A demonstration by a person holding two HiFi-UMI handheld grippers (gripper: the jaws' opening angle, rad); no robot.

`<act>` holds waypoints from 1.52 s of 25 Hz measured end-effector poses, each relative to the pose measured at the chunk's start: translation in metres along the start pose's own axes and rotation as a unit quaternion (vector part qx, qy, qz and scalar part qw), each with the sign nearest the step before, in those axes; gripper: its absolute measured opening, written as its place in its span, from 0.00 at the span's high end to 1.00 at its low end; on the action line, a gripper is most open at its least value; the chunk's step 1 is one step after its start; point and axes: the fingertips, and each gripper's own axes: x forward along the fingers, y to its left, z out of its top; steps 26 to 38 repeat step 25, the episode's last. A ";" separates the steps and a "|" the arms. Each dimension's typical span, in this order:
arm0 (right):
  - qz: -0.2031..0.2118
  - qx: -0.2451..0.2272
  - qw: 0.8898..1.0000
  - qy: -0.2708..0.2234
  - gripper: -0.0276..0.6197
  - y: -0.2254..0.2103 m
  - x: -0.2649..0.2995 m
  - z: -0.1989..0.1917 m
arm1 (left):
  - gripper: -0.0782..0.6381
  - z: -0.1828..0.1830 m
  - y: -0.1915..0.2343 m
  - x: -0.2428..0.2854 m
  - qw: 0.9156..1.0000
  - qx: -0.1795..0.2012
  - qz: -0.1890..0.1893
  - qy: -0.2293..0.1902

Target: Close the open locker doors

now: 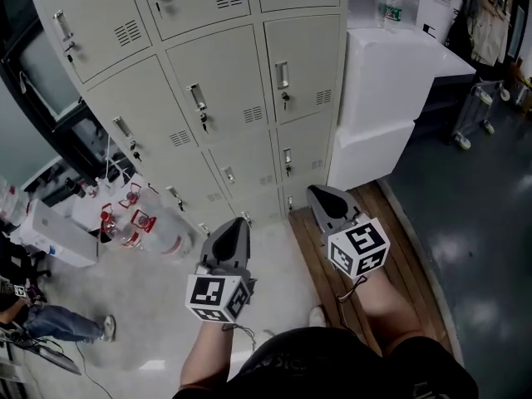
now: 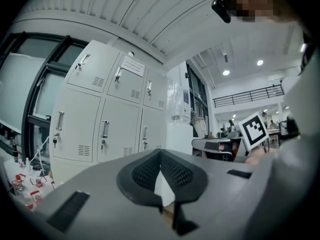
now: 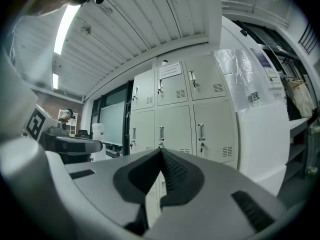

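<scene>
A beige bank of metal lockers (image 1: pixel 224 98) stands ahead, three columns wide. Every door in view lies flat and shut, each with a handle and key lock. The same lockers (image 2: pixel 107 119) fill the left gripper view, and the lockers (image 3: pixel 180 119) show in the right gripper view. My left gripper (image 1: pixel 231 233) is held low in front of the lockers, its jaws meeting at the tips with nothing between them. My right gripper (image 1: pixel 326 196) is beside it, nearer the right column, also shut and empty. Both stand well clear of the doors.
A white cabinet (image 1: pixel 391 98) with a water bottle (image 1: pixel 391 7) on top stands right of the lockers. Large water jugs (image 1: pixel 141 227) sit on the floor at the left. A wooden pallet strip (image 1: pixel 391 256) lies underfoot. A seated person's legs (image 1: pixel 50 322) show at far left.
</scene>
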 end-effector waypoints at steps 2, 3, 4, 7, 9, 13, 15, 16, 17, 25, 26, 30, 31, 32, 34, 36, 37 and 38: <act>-0.009 0.001 1.000 0.003 0.96 0.008 0.000 -0.002 | 0.88 -0.001 0.005 -0.005 1.000 -0.002 -0.008 0.000; -0.013 0.002 1.000 0.005 0.96 0.011 -0.001 -0.004 | 0.88 -0.001 0.007 -0.007 1.000 -0.003 -0.012 0.000; -0.017 0.002 1.000 0.007 0.96 0.014 -0.002 -0.005 | 0.88 -0.002 0.009 -0.008 1.000 -0.005 -0.016 0.001; -0.029 0.003 1.000 0.011 0.95 0.021 -0.004 -0.007 | 0.88 -0.002 0.013 -0.013 1.000 -0.007 -0.029 0.002; -0.034 0.002 0.999 0.012 0.95 0.026 -0.004 -0.009 | 0.88 -0.005 0.017 -0.016 0.999 -0.009 -0.034 0.003; -0.039 -0.001 0.999 0.017 0.96 0.037 -0.006 -0.012 | 0.88 -0.009 0.022 -0.024 0.999 -0.013 -0.042 0.005; -0.042 -0.003 0.999 0.019 0.95 0.042 -0.007 -0.012 | 0.88 -0.009 0.023 -0.027 0.999 -0.014 -0.046 0.004; -0.043 -0.004 0.999 0.020 0.95 0.045 -0.007 -0.012 | 0.88 -0.009 0.024 -0.028 0.999 -0.015 -0.048 0.004; -0.043 -0.004 0.999 0.020 0.96 0.047 -0.007 -0.012 | 0.88 -0.010 0.025 -0.030 0.999 -0.015 -0.049 0.003; -0.047 -0.006 0.999 0.017 0.95 0.061 0.004 -0.005 | 0.88 -0.004 0.039 -0.035 0.998 -0.015 -0.058 0.000; -0.047 -0.006 0.999 0.017 0.95 0.061 0.004 -0.005 | 0.88 -0.004 0.039 -0.035 0.998 -0.015 -0.058 0.000; -0.047 -0.006 0.999 0.017 0.95 0.061 0.004 -0.005 | 0.88 -0.004 0.039 -0.035 0.998 -0.015 -0.058 0.000; -0.047 -0.006 0.999 0.017 0.95 0.061 0.004 -0.005 | 0.88 -0.004 0.039 -0.035 0.998 -0.015 -0.058 0.000; -0.047 -0.006 0.999 0.017 0.95 0.061 0.004 -0.005 | 0.88 -0.004 0.039 -0.035 0.998 -0.015 -0.058 0.000; -0.047 -0.006 0.999 0.017 0.95 0.061 0.004 -0.005 | 0.88 -0.004 0.039 -0.035 0.998 -0.015 -0.058 0.000; -0.047 -0.006 0.999 0.017 0.95 0.061 0.004 -0.005 | 0.88 -0.004 0.039 -0.035 0.998 -0.015 -0.058 0.000; -0.047 -0.006 0.999 0.017 0.95 0.061 0.004 -0.005 | 0.88 -0.004 0.039 -0.035 0.998 -0.015 -0.058 0.000; -0.047 -0.006 0.999 0.017 0.95 0.061 0.004 -0.005 | 0.88 -0.004 0.039 -0.035 0.998 -0.015 -0.058 0.000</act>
